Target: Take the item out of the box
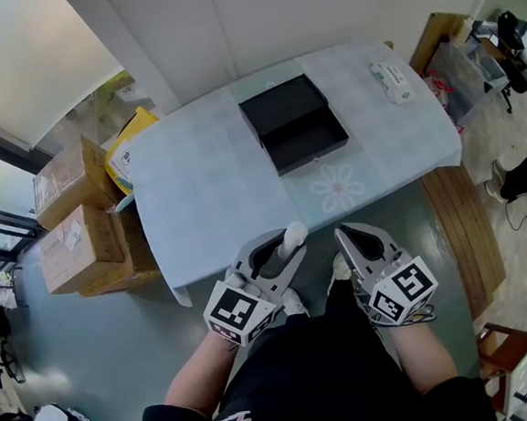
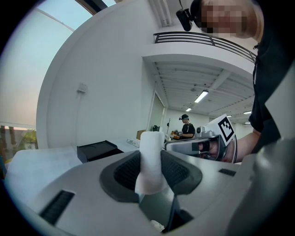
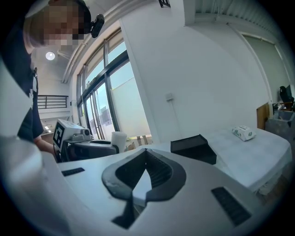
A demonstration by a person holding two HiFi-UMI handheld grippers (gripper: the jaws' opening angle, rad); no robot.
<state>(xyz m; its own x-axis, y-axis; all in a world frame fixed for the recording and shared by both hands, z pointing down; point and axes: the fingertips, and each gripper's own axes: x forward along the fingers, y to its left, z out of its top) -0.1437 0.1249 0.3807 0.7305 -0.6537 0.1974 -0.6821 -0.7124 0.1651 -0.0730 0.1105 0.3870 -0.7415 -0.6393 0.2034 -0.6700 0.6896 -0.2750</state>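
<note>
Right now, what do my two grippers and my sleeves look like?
The left gripper and right gripper are light grey shells with dark ribbed pads inside the jaws. Each carries a white cube printed with black square markers. You wear a black top with short sleeves.

No legible text is shown. Print on the white packet (image 1: 392,82), labels on the cardboard boxes (image 1: 70,179) and the yellow box (image 1: 129,141), and lettering on the black shirt (image 1: 319,379) are too small or blurred to be read.
</note>
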